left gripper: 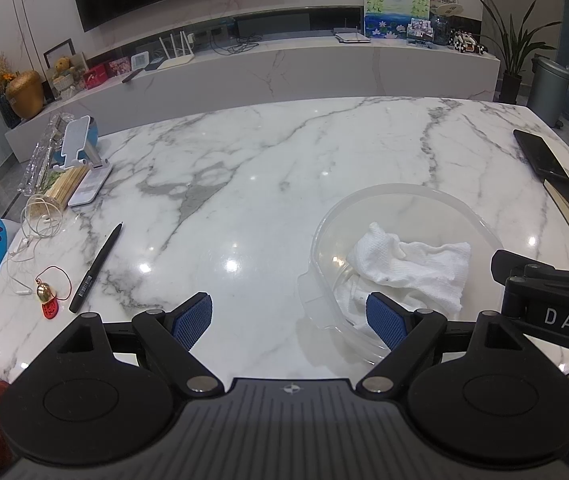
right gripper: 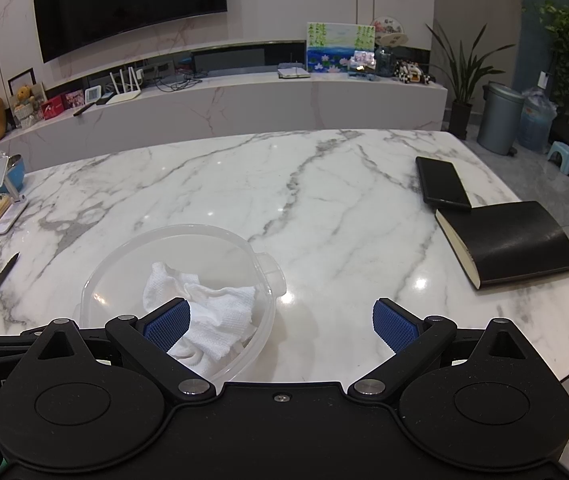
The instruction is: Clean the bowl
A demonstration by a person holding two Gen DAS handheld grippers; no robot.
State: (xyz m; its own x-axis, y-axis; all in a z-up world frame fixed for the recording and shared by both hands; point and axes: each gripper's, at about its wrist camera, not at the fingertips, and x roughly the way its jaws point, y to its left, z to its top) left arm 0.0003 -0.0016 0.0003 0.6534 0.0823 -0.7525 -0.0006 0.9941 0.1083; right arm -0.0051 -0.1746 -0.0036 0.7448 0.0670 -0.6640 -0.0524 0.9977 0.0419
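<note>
A clear plastic bowl [left gripper: 412, 200] [right gripper: 132, 252] stands on the white marble table [left gripper: 264, 152] [right gripper: 324, 200], with a crumpled white cloth [left gripper: 408, 268] [right gripper: 212, 316] lying inside it. My left gripper [left gripper: 288, 320] is open just above the table, its right finger in front of the bowl's near-left rim, nothing between its fingers. My right gripper [right gripper: 280, 324] is open too, its left finger in front of the cloth and bowl's near-right side, holding nothing. The right gripper's black arm shows at the right edge of the left wrist view.
A black pen [left gripper: 96, 268], a red-corded charm [left gripper: 46, 294], earphones and a phone stand [left gripper: 80, 148] lie on the table's left. A black phone [right gripper: 442, 182] and black notebook [right gripper: 512, 244] lie on the right. A TV console stands behind the table.
</note>
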